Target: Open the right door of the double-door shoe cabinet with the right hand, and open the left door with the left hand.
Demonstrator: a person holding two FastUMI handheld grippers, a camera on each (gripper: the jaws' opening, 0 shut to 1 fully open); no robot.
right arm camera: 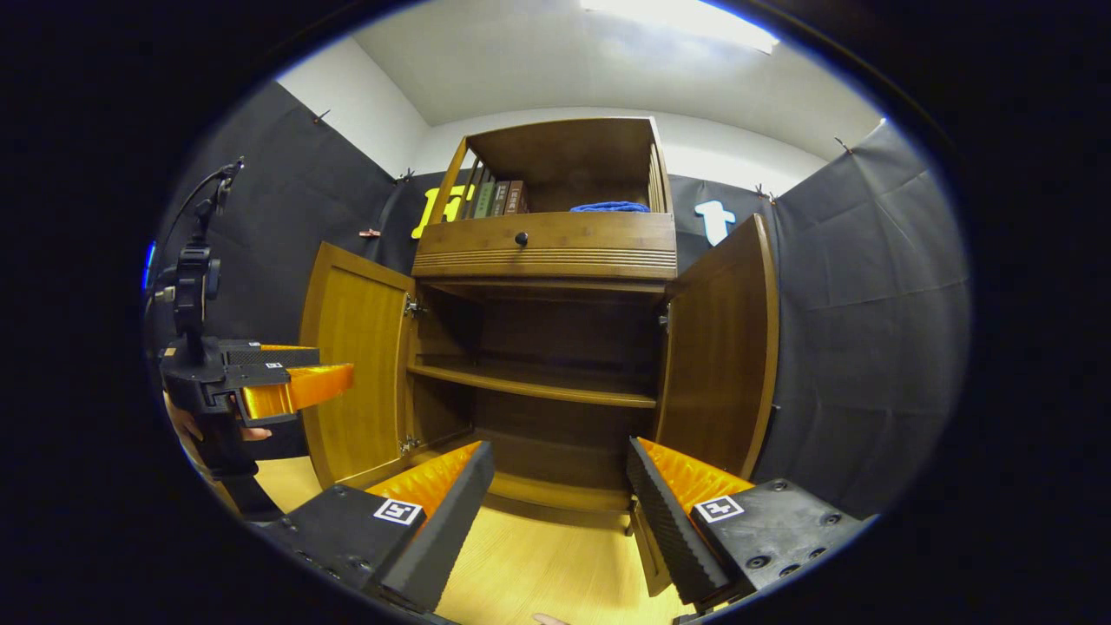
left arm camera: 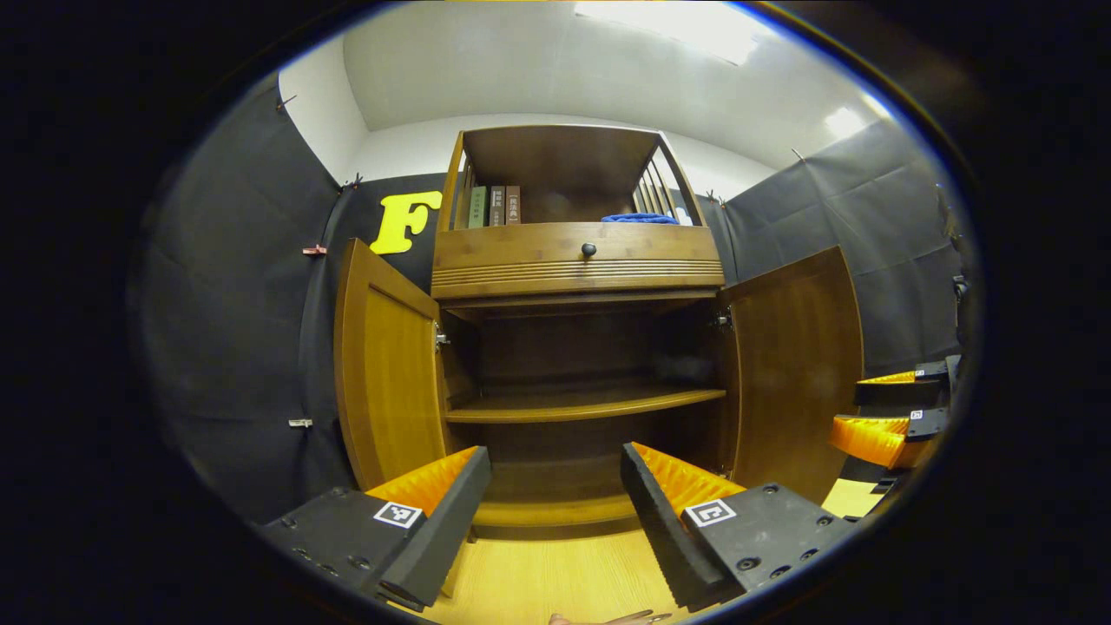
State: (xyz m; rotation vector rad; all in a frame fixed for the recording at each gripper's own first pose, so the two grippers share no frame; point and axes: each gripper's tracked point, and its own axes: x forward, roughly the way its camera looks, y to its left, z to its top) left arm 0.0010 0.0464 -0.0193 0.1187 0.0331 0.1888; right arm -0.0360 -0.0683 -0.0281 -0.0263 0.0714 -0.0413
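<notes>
Both the left door (left arm camera: 386,373) and right door (left arm camera: 794,369) of the shoe cabinet (left arm camera: 577,260) stand swung wide, baring its shelf (left arm camera: 581,404); the task looks complete. The left gripper (left arm camera: 555,486) and right gripper (right arm camera: 560,482) hang clear in front, fingers spread and grasping nothing.

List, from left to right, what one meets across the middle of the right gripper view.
Left gripper → left door, open → shelf inside the cabinet → right door, open → black cloth wall.
</notes>
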